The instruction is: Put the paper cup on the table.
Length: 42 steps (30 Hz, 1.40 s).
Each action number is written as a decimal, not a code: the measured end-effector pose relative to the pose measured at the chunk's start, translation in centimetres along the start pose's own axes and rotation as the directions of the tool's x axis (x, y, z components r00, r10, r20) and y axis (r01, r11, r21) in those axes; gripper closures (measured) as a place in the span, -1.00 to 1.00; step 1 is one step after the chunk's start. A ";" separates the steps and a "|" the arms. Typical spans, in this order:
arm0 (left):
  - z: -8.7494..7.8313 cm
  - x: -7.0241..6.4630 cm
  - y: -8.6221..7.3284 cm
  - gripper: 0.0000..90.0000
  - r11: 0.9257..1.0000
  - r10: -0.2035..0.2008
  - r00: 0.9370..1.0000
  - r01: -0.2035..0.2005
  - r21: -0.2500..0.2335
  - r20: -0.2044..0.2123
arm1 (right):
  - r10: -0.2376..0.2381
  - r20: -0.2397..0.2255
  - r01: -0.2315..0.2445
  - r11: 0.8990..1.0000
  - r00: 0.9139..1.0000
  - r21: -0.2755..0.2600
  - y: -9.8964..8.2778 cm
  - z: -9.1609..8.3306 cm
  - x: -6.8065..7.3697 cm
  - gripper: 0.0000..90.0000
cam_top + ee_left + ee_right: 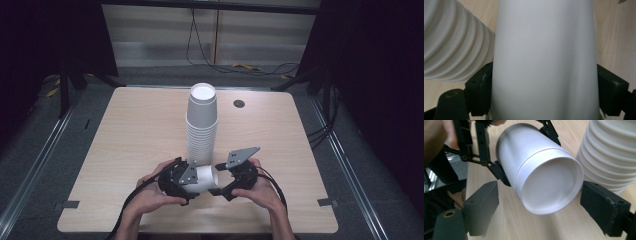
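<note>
Left gripper clamping white cup, right gripper open

In the left gripper view the held cup ran past the top and bottom edges, its rim and base unseen. The cup stack was cropped at the left edge. Jaw contact on the cup wall was obscured.

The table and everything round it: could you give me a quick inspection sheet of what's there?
Surface: pale wooden table with a dark round port.
Job's things: tall stack of white cups; a nested pair of white cups held on its side.
Clutter: nothing seen.
Grippers: left gripper clamps the pair's base; right gripper open, jaws either side of the rim.
Cables: black cable trails from the left gripper.
Surroundings: dark floor, wires behind the table.
</note>
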<state>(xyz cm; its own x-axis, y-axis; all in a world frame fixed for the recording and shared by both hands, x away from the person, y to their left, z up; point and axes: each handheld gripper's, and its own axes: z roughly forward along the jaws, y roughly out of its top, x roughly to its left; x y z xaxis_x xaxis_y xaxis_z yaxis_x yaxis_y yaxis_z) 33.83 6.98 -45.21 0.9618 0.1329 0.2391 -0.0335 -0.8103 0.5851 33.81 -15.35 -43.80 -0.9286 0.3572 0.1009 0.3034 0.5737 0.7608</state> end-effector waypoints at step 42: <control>0.5 -0.8 1.1 -0.61 0.994 0.110 0.993 -0.111 0.016 0.042 | -0.071 -0.148 0.098 0.978 0.986 0.182 2.3 2.6 -0.5 -0.53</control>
<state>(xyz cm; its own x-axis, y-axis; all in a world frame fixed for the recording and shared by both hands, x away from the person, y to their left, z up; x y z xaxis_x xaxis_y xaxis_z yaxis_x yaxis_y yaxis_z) 33.12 5.66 -45.16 0.9628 0.0187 0.2695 -0.1358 -0.8289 0.5426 35.50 -12.32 -43.79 -0.9691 0.2027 0.1405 0.2452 0.7303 0.6377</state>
